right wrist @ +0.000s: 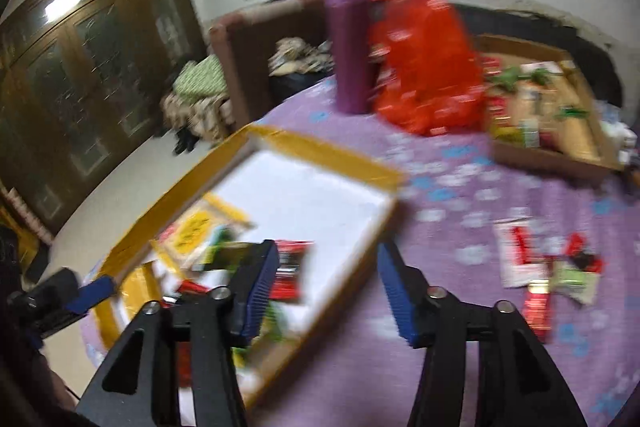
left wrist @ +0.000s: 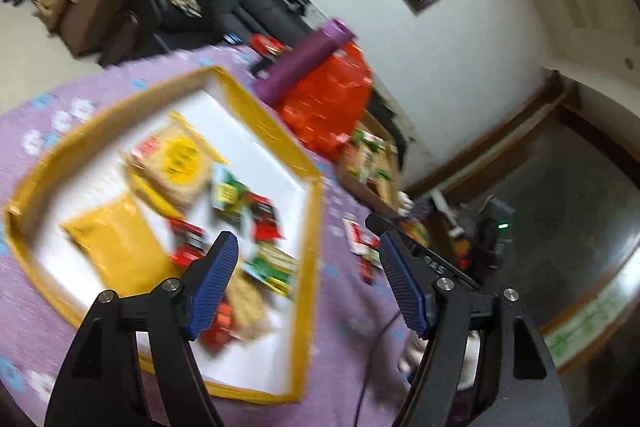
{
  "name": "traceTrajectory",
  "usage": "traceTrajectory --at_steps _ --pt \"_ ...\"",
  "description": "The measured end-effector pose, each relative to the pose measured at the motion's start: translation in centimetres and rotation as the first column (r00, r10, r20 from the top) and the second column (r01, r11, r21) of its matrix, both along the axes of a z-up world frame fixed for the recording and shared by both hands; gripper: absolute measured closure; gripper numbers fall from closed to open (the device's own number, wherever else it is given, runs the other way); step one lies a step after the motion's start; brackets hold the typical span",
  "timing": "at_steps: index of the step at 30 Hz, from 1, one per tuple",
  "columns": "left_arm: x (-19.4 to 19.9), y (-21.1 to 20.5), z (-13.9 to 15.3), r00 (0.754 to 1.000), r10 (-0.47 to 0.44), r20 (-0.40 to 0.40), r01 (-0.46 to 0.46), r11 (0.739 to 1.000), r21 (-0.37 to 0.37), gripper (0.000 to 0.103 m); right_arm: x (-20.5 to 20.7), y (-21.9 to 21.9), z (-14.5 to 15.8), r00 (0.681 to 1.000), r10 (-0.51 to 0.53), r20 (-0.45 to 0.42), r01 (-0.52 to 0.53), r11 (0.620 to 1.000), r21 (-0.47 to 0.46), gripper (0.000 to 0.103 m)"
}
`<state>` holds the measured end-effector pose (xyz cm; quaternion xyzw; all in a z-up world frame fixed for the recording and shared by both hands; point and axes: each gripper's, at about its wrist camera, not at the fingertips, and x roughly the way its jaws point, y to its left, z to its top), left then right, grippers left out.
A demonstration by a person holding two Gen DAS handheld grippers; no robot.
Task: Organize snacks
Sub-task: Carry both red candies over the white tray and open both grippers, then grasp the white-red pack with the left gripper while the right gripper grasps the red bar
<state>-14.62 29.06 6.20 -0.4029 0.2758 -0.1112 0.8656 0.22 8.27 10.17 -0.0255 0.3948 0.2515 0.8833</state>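
A shallow box with yellow-taped rim and white floor sits on the purple tablecloth and holds several snack packets: a plain yellow bag, a biscuit pack with a yellow label and small red and green packets. My left gripper is open and empty above the box's near right side. My right gripper is open and empty above the box's right edge. Loose red, white and green packets lie on the cloth to the right; they also show in the left wrist view. Both views are motion-blurred.
A purple cylinder and a red-orange bag stand at the table's back. A brown cardboard tray with more snacks sits at the back right. The left gripper's blue pad shows at the right wrist view's left edge. Sofas lie beyond.
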Motion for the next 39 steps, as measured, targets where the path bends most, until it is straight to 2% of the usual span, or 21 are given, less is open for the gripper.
traceTrajectory --at_steps 3,6,8,10,13,16,17,20,23,24,25,26,27,31,32,33,35,39 --pt "0.5 -1.9 0.2 0.997 -0.075 -0.003 0.075 0.997 -0.023 0.023 1.8 -6.6 -0.4 0.991 -0.128 -0.037 0.129 0.991 0.023 0.045" --pt "1.6 -4.5 -0.4 0.983 -0.178 -0.034 0.176 0.983 -0.056 0.022 3.1 -13.8 -1.5 0.958 -0.268 -0.103 0.274 0.960 0.056 0.044" --pt "2.5 -6.5 -0.8 0.971 -0.224 -0.084 0.223 0.975 -0.024 0.022 3.5 -17.5 -2.5 0.934 -0.331 -0.132 0.341 0.938 0.063 0.044" --pt "3.1 -9.0 -0.7 0.961 -0.239 -0.141 0.251 0.966 0.066 0.023 3.9 -19.6 -3.4 0.920 -0.359 -0.155 0.370 0.928 0.050 0.045" --pt "3.4 -11.5 -0.4 0.951 -0.262 -0.163 0.284 0.950 0.131 0.023 4.3 -19.9 -4.8 0.921 -0.347 -0.177 0.359 0.932 0.044 0.047" --pt "3.2 -12.4 0.0 0.953 -0.251 -0.169 0.280 0.942 0.183 0.023 4.7 -18.0 -5.8 0.935 -0.299 -0.189 0.312 0.949 0.041 0.049" --pt "3.2 -12.5 0.1 0.955 -0.243 -0.170 0.274 0.941 0.198 0.023 4.9 -17.2 -6.1 0.940 -0.285 -0.186 0.296 0.955 0.033 0.052" --pt "3.3 -12.8 0.3 0.956 -0.235 -0.177 0.271 0.938 0.216 0.023 5.8 -14.7 -7.1 0.950 -0.252 -0.182 0.256 0.967 -0.001 0.061" --pt "3.6 -12.9 0.3 0.956 -0.228 -0.185 0.268 0.935 0.232 0.023 6.3 -12.9 -8.2 0.952 -0.258 -0.164 0.252 0.966 -0.055 0.061" --pt "4.0 -13.0 0.3 0.956 -0.227 -0.188 0.268 0.934 0.234 0.023 6.2 -12.5 -8.1 0.956 -0.261 -0.133 0.253 0.965 -0.074 0.061" --pt "4.3 -13.1 0.3 0.955 -0.227 -0.191 0.270 0.933 0.239 0.023 6.1 -12.1 -8.2 0.958 -0.259 -0.124 0.249 0.964 -0.090 0.065" --pt "4.7 -13.5 0.5 0.955 -0.225 -0.194 0.271 0.929 0.253 0.023 5.9 -11.9 -8.2 0.960 -0.259 -0.108 0.248 0.963 -0.106 0.076" --pt "5.2 -13.7 0.5 0.955 -0.222 -0.196 0.270 0.925 0.266 0.023 5.6 -11.7 -8.3 0.962 -0.254 -0.098 0.242 0.963 -0.119 0.076" --pt "8.0 -15.5 1.0 0.953 -0.212 -0.216 0.276 0.901 0.336 0.023 4.3 -12.5 -8.2 0.962 -0.254 -0.095 0.242 0.962 -0.123 0.077" --pt "8.6 -15.9 1.0 0.951 -0.214 -0.221 0.281 0.897 0.342 0.023 3.8 -13.0 -7.9 0.962 -0.256 -0.097 0.246 0.963 -0.109 0.083" --pt "9.5 -16.5 1.0 0.949 -0.216 -0.231 0.288 0.891 0.350 0.023 3.3 -13.6 -7.5 0.961 -0.259 -0.098 0.250 0.963 -0.098 0.084" --pt "11.6 -17.9 0.9 0.942 -0.224 -0.248 0.307 0.874 0.377 0.023 2.3 -14.7 -6.6 0.962 -0.257 -0.093 0.251 0.965 -0.071 0.090" --pt "16.8 -21.3 -0.6 0.922 -0.227 -0.314 0.351 0.832 0.429 0.023 1.1 -16.6 -5.9 0.965 -0.254 -0.064 0.253 0.967 -0.028 0.092"
